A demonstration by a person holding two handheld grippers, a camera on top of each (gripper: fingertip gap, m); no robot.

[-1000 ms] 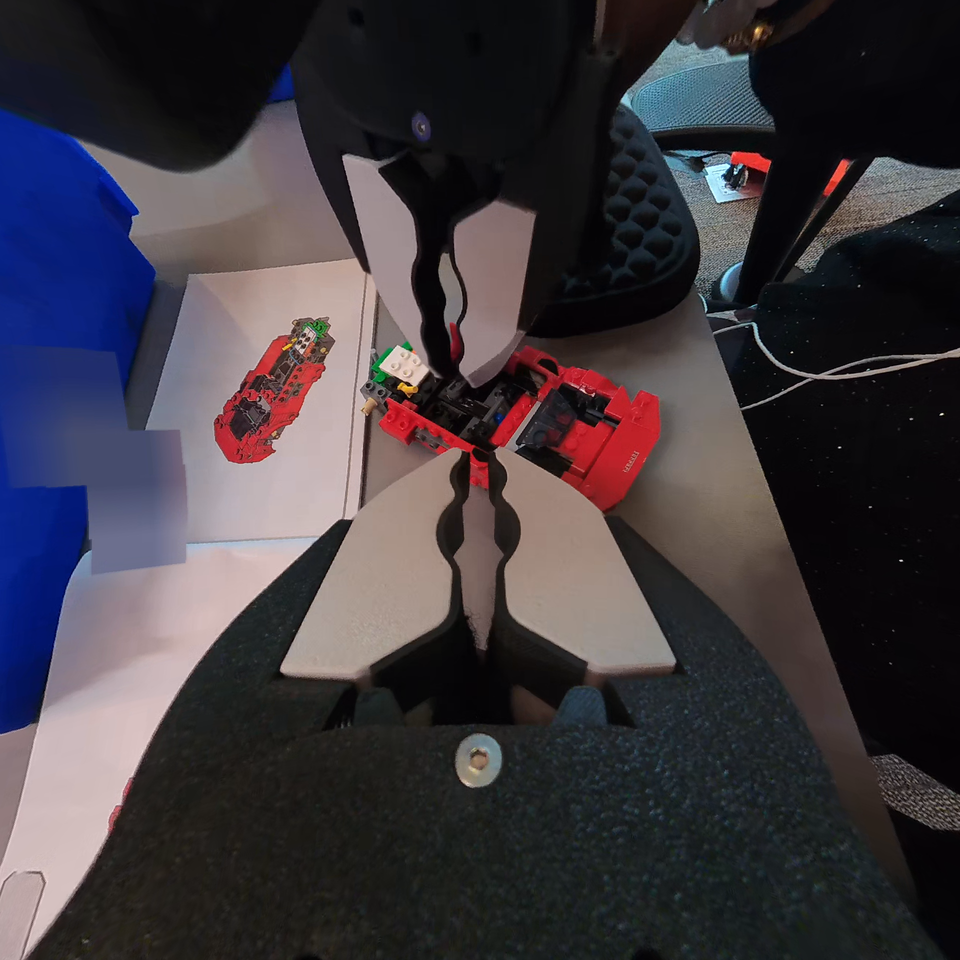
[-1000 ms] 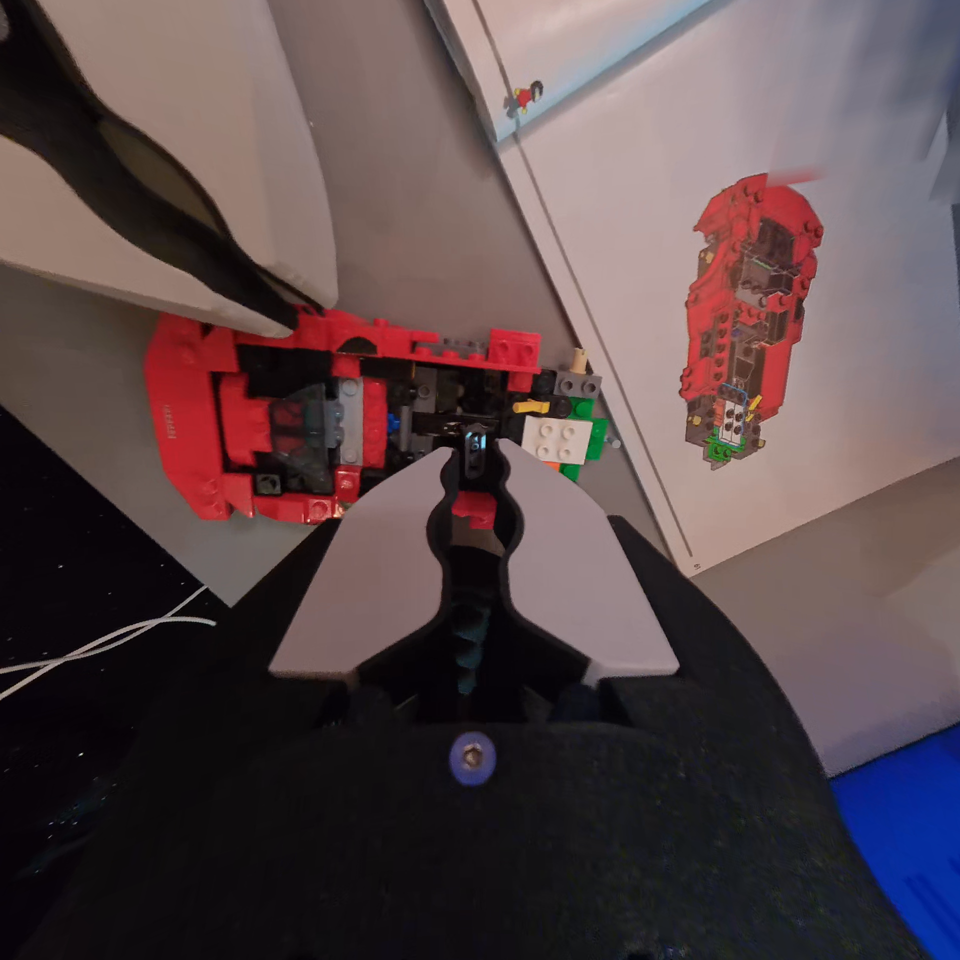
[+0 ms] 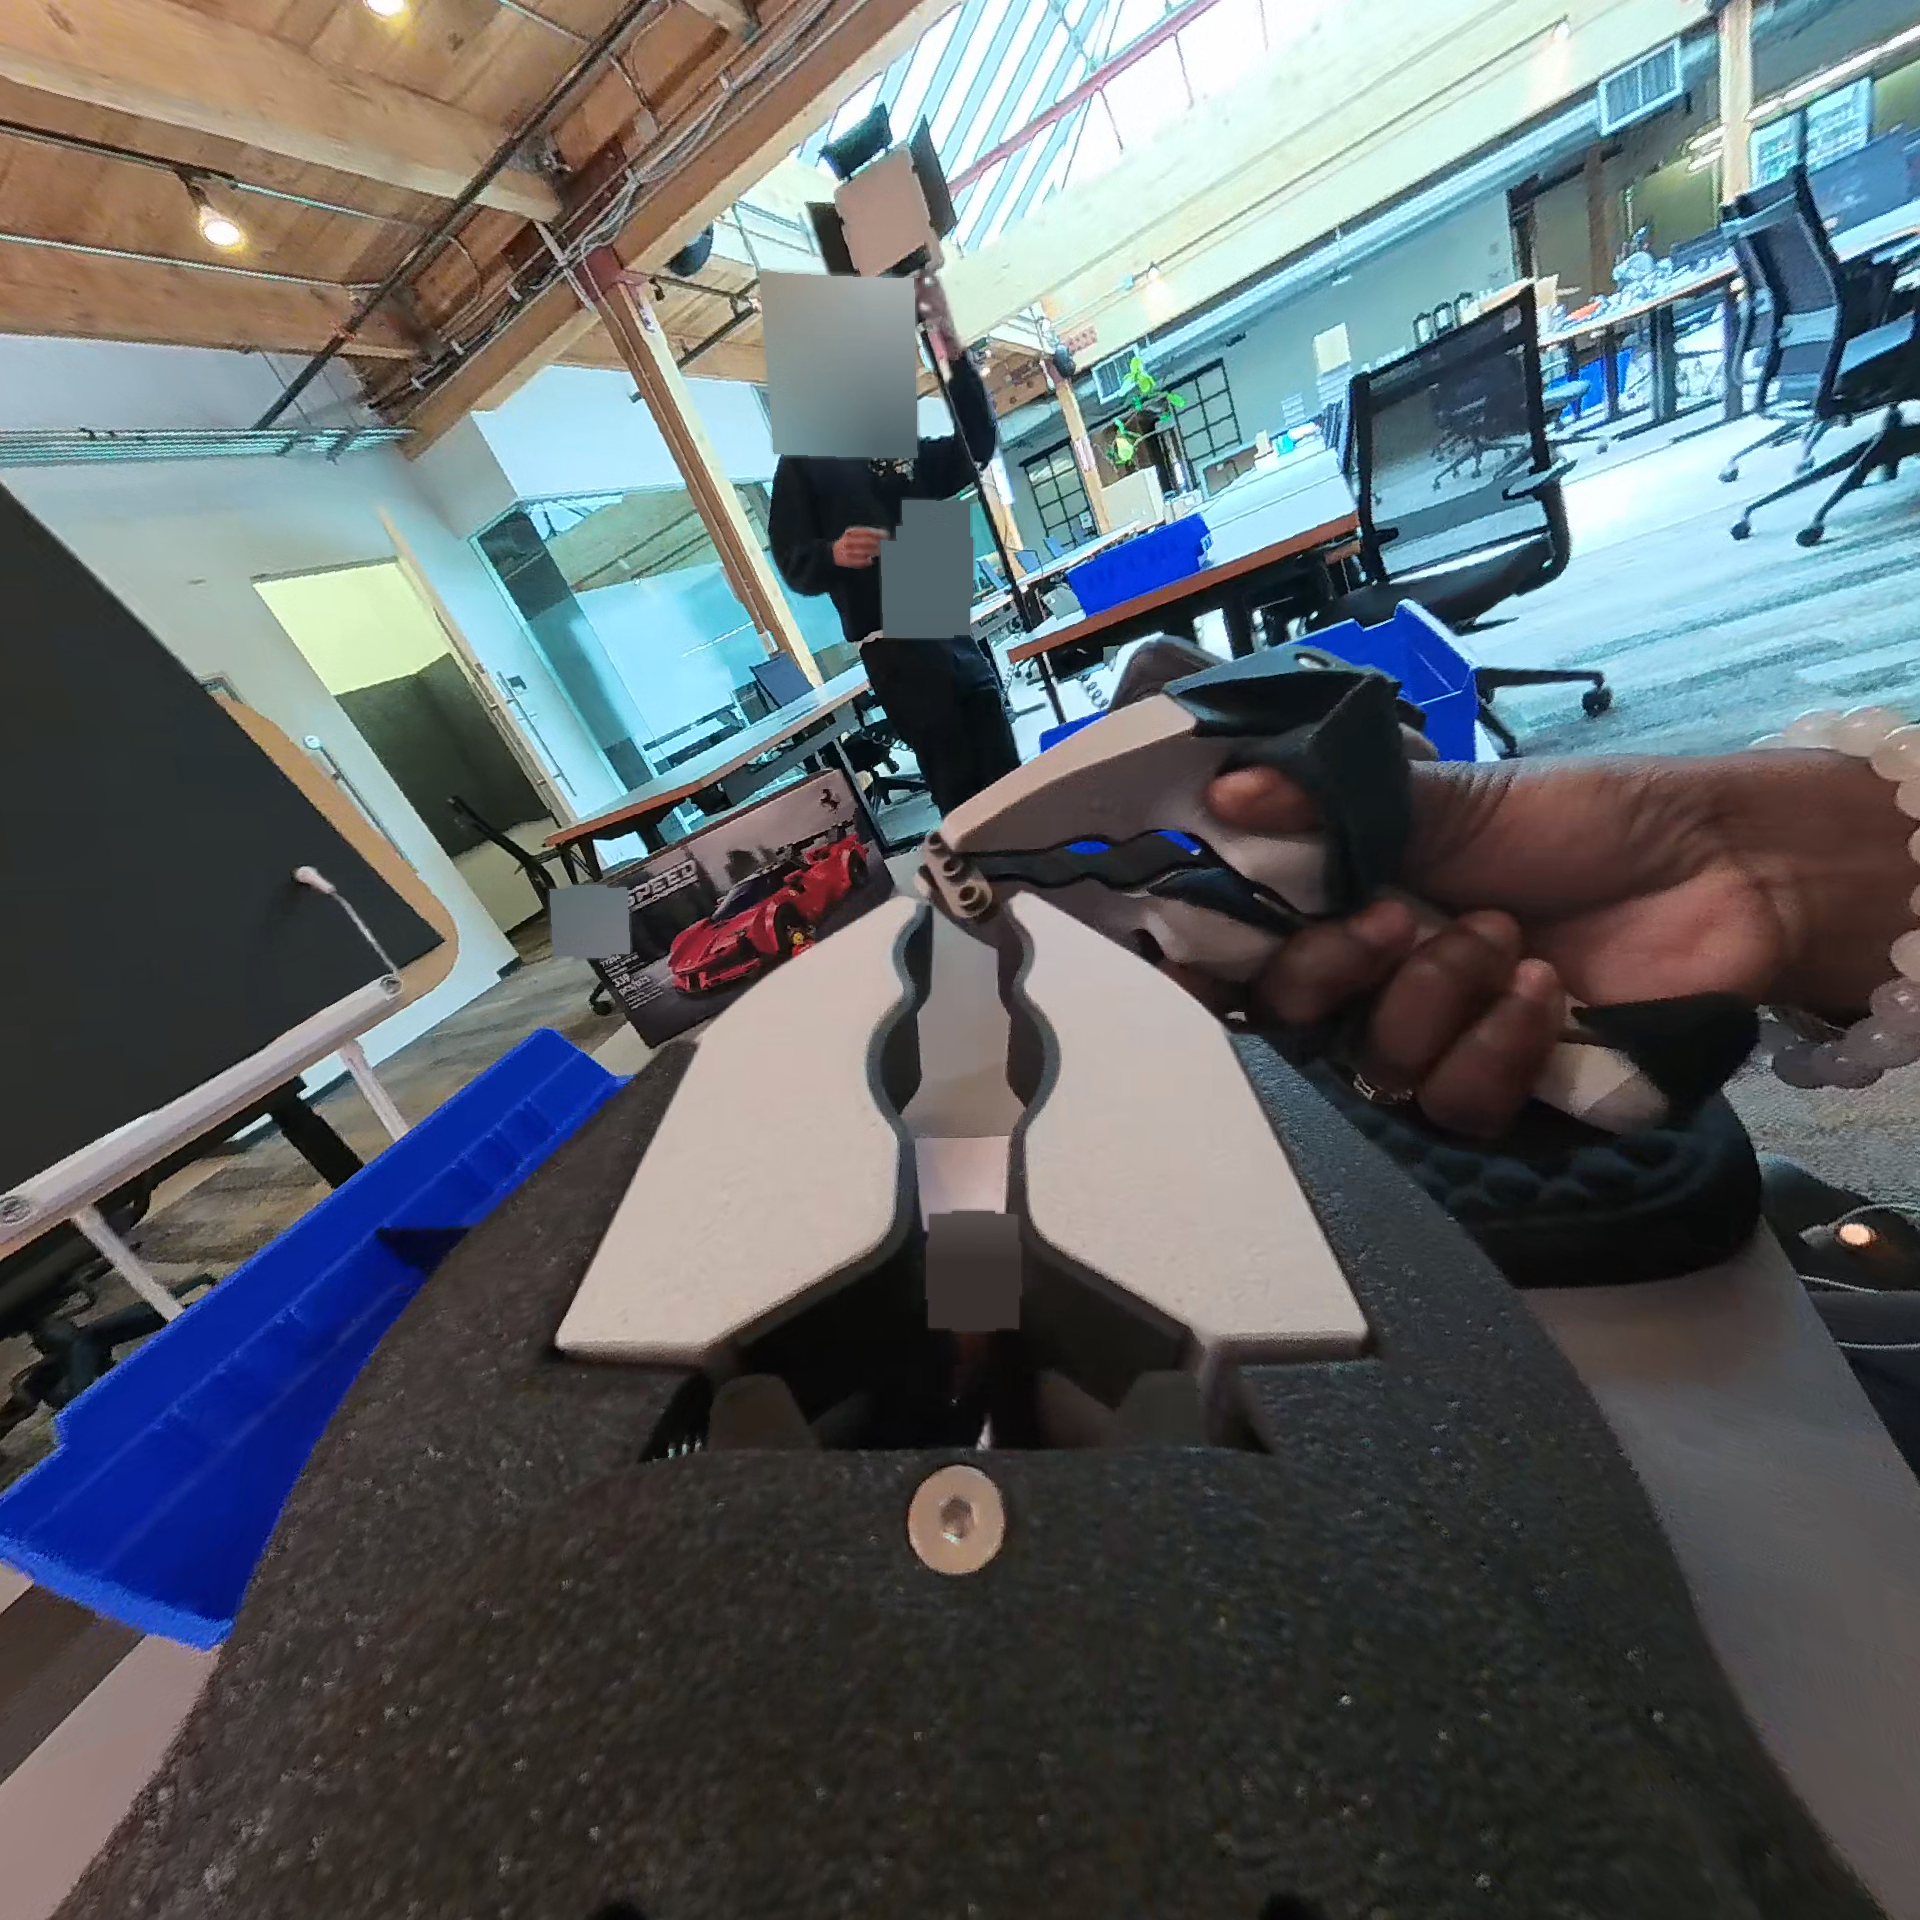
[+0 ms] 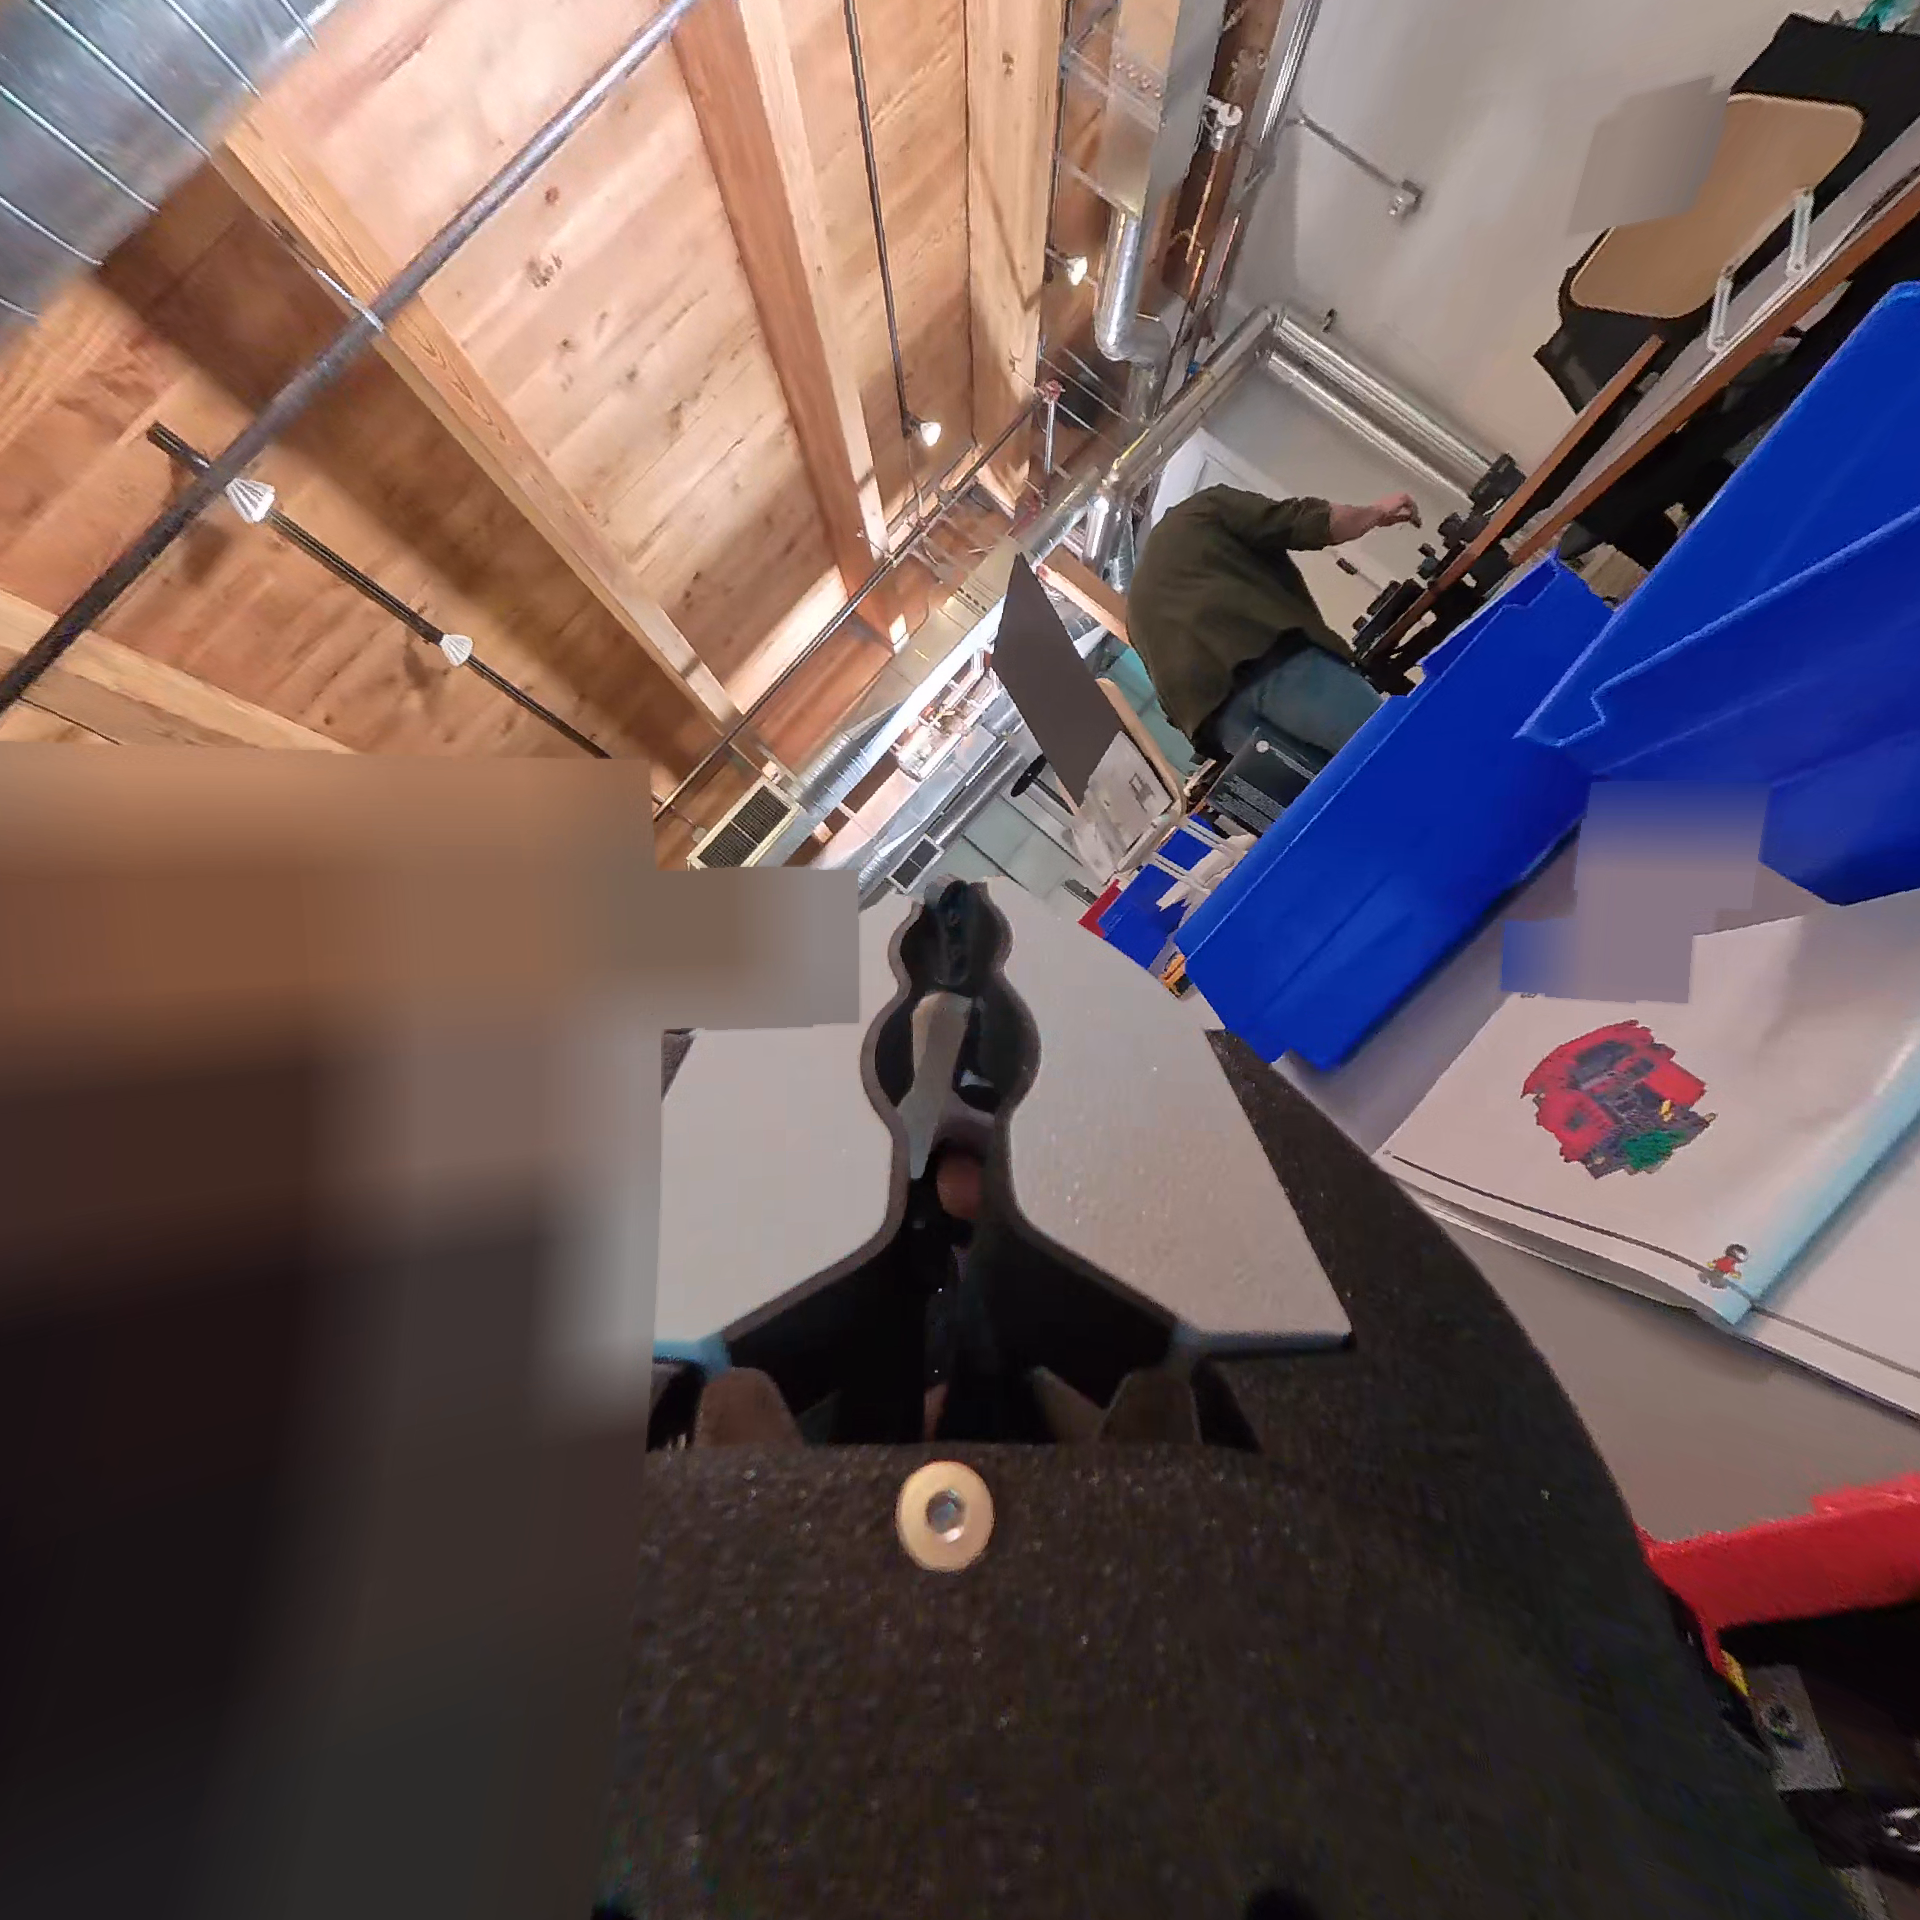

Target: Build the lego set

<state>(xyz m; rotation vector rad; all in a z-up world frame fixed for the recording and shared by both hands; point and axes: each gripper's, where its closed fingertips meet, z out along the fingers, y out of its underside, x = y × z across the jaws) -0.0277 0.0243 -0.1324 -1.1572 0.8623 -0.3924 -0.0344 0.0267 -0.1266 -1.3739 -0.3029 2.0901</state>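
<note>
Lego piece [image 3: 961, 886], small, grey and studded with holes, sits pinched at the very tip of the right gripper [image 3: 951, 883], whose jaws are clenched on it at centre frame in the left wrist view; a hand [image 3: 1538, 935] wraps that tool's handle at right. In the right wrist view the same gripper [image 4: 951, 914] shows its pads pressed together at the tip, the piece there only a dark shape. The left gripper [image 3: 961, 920] stands with its jaws released, a narrow gap between the fingers, holding nothing; the grey piece hangs just above and in front of its fingertips, and whether they touch cannot be told.

Further out, a blue bin [image 3: 312, 1299] lies at lower left of the left wrist view, its contents hidden. More blue bins [image 4: 1455, 852] stand at the right of the right wrist view, insides unseen. Below them lies the instruction sheet [image 4: 1683, 1122] with a red car drawing, and part of the red lego car [image 4: 1787, 1558] shows at the lower right edge, well apart from the jaws. The set's box [image 3: 748, 925] stands behind the left fingers.
</note>
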